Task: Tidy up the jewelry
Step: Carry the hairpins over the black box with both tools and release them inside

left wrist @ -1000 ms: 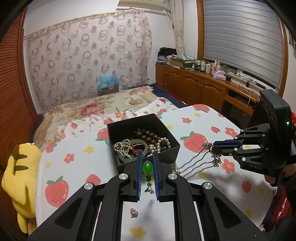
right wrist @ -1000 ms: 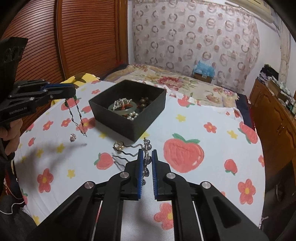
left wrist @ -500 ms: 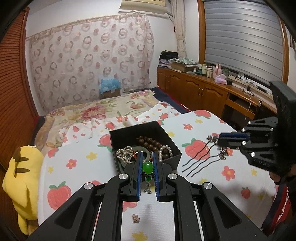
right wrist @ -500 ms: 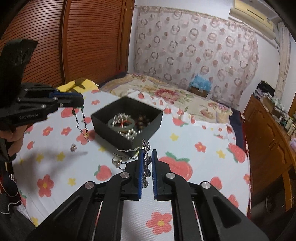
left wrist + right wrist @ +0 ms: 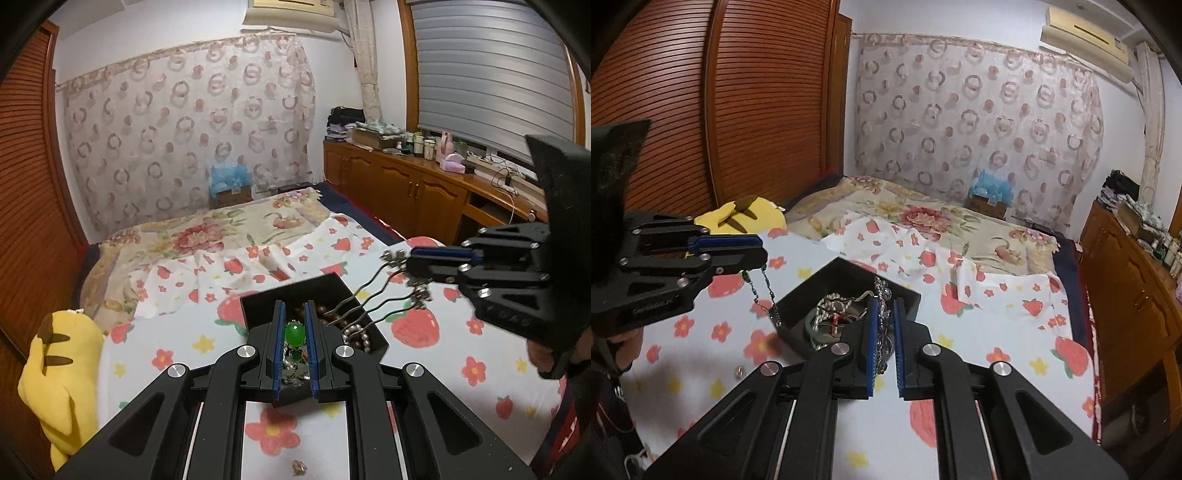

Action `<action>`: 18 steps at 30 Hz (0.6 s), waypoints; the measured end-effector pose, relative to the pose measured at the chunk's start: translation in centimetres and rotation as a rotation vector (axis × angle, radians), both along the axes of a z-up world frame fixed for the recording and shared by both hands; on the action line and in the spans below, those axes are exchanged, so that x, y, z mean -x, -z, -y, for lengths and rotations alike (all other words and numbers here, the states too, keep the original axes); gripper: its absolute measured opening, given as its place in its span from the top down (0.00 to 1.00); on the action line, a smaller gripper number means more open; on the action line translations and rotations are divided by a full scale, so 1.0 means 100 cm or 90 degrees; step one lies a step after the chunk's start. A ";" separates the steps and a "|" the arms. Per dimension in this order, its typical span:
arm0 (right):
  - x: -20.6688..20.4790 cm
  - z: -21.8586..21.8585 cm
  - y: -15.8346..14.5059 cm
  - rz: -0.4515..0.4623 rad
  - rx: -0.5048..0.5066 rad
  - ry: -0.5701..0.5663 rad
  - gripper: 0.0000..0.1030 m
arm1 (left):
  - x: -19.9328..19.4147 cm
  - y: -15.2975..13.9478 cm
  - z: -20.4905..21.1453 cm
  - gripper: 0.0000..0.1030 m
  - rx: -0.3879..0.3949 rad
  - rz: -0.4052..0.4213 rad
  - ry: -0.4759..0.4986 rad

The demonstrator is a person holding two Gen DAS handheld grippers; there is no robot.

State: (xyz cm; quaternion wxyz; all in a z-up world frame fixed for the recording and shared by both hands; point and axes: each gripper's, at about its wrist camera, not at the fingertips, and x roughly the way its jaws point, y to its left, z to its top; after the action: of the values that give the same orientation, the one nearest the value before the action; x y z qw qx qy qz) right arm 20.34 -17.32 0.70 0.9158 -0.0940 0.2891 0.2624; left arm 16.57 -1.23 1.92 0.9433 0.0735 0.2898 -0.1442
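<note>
A black jewelry box (image 5: 255,306) (image 5: 798,299) holds pearl strands, brown beads and a green bangle. My left gripper (image 5: 294,317) is shut on a green-bead pendant (image 5: 294,332) and holds it above the box's near edge; its chain (image 5: 764,295) dangles beside the box's left corner in the right wrist view. My right gripper (image 5: 884,306) is shut on a silver hair comb (image 5: 882,295). Its dark wavy prongs (image 5: 373,299) hang over the right side of the box, seen in the left wrist view.
The box sits on a white cloth with strawberries and flowers (image 5: 417,325). A small loose trinket (image 5: 297,467) (image 5: 739,371) lies on the cloth near me. A yellow plush toy (image 5: 62,369) sits at the left edge. Wooden cabinets (image 5: 406,192) stand at the right.
Both grippers rose and moved forward toward the box. The pendant now hangs over the box's near edge, and the comb's prongs have come over its right side.
</note>
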 end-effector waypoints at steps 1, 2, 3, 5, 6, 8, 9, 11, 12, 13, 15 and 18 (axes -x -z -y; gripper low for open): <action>-0.006 -0.002 0.003 -0.008 -0.010 -0.001 0.91 | -0.002 0.000 -0.001 0.91 0.000 0.000 -0.002; -0.013 -0.005 0.007 -0.017 -0.018 -0.002 0.91 | -0.005 -0.001 0.000 0.91 -0.001 0.000 -0.004; -0.017 -0.008 0.010 -0.021 -0.021 -0.002 0.91 | -0.007 -0.001 0.000 0.91 -0.001 0.001 -0.005; -0.025 -0.013 0.018 -0.031 -0.033 -0.006 0.91 | -0.014 -0.001 0.000 0.91 0.000 -0.004 -0.008; -0.027 -0.014 0.021 -0.036 -0.040 -0.010 0.91 | -0.019 -0.001 0.001 0.91 -0.002 -0.005 -0.011; -0.032 -0.018 0.031 -0.054 -0.054 -0.016 0.91 | -0.023 -0.001 0.002 0.91 -0.006 -0.005 -0.014; -0.034 -0.020 0.035 -0.063 -0.057 -0.019 0.91 | -0.025 0.000 0.002 0.91 -0.007 -0.006 -0.016; -0.037 -0.025 0.044 -0.080 -0.058 -0.025 0.91 | -0.032 -0.001 0.003 0.91 -0.008 -0.009 -0.020; -0.037 -0.027 0.049 -0.084 -0.053 -0.027 0.91 | -0.035 -0.002 0.003 0.91 -0.006 -0.010 -0.022; -0.038 -0.030 0.054 -0.087 -0.046 -0.026 0.91 | -0.036 -0.002 0.003 0.91 -0.003 -0.012 -0.023; -0.038 -0.033 0.062 -0.097 -0.037 -0.028 0.90 | -0.040 -0.002 0.001 0.91 0.004 -0.016 -0.026; -0.036 -0.032 0.067 -0.102 -0.040 -0.033 0.89 | -0.048 -0.001 0.000 0.91 0.010 -0.021 -0.031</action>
State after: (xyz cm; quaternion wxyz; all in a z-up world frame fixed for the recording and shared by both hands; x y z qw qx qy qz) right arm 23.93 -14.08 -5.98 0.8853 -0.0516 0.3504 0.3015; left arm 21.38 -1.24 2.05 0.9420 0.0565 0.3062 -0.1251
